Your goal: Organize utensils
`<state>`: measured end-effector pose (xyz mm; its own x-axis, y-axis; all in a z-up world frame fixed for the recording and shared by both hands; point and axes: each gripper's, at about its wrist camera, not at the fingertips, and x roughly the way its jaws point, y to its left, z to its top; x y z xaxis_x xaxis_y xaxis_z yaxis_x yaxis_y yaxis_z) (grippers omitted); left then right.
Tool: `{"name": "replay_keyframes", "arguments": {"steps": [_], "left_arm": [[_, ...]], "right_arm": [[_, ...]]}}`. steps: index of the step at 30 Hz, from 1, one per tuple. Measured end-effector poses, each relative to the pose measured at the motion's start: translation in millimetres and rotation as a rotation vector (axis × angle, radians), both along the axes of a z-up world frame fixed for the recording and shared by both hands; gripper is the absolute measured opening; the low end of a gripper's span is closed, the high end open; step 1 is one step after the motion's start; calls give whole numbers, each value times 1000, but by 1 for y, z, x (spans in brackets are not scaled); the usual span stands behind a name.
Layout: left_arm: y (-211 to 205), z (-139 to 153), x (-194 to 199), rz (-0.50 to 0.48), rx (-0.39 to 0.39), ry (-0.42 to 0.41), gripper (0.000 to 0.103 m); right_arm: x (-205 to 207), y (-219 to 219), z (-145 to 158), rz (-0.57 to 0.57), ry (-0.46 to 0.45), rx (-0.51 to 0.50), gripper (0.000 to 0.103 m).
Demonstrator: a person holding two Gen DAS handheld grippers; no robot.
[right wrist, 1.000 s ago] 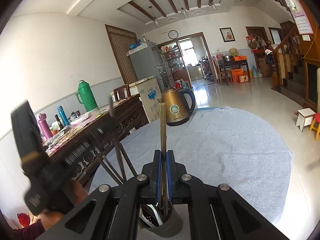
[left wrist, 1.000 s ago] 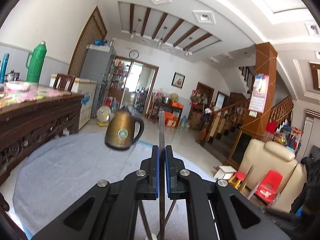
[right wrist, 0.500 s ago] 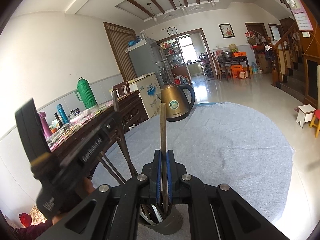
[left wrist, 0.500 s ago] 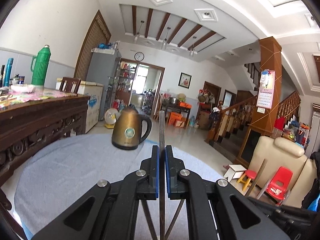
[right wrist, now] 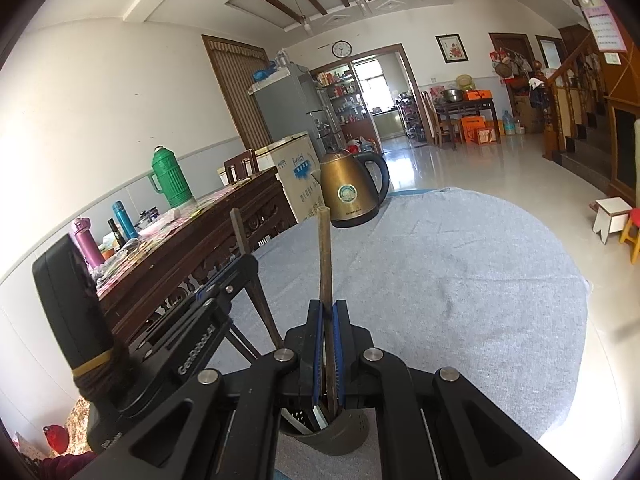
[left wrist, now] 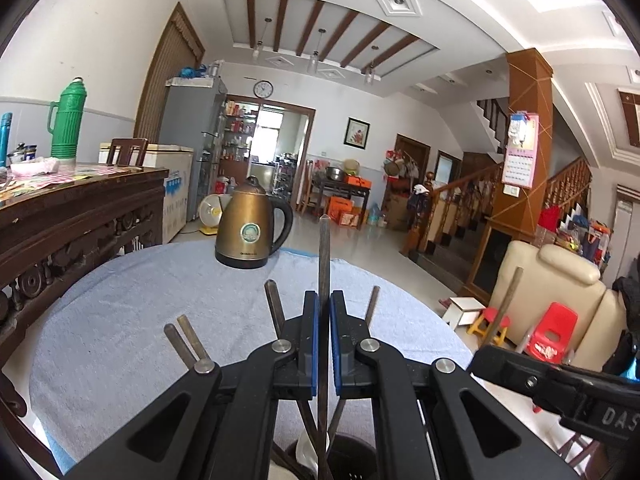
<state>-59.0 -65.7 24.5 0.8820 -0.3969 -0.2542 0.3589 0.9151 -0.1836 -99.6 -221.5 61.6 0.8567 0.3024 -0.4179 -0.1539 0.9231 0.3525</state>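
In the left wrist view my left gripper is shut on a dark, thin chopstick held upright. Below it stands a dark utensil holder, from which several chopstick ends fan out. In the right wrist view my right gripper is shut on a brown chopstick, whose lower end reaches into the holder. The left gripper shows at the left with its chopstick. The right gripper and its brown chopstick show at the right.
A bronze kettle stands at the far side of the round table's blue-grey cloth. A carved wooden sideboard with a green thermos runs along the left. A cream sofa and a red chair sit right.
My left gripper has sunk toward the holder with its chopstick, so several chopstick ends now rise into its view. The right gripper has stayed in place.
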Motion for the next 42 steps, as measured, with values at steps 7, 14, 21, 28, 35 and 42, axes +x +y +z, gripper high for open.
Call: {"name": "replay_keyframes", "arguments": {"steps": [7, 14, 21, 28, 35, 42], "left_arm": [[2, 5, -19, -63, 64, 8, 6], [10, 13, -42, -94, 128, 67, 58], [20, 21, -62, -26, 216, 186, 71], [33, 33, -97, 140, 321, 187, 81], [43, 52, -128, 268, 372, 96, 92], [65, 50, -127, 386, 402, 99, 96]], "right_arm": [[-1, -3, 0, 3, 15, 39, 7], [-9, -13, 5, -15, 18, 98, 8], [-28, -13, 11, -28, 17, 112, 41], [-64, -11, 13, -49, 27, 79, 52], [-94, -10, 12, -68, 55, 2, 60], [-92, 4, 7, -62, 84, -16, 60]]}}
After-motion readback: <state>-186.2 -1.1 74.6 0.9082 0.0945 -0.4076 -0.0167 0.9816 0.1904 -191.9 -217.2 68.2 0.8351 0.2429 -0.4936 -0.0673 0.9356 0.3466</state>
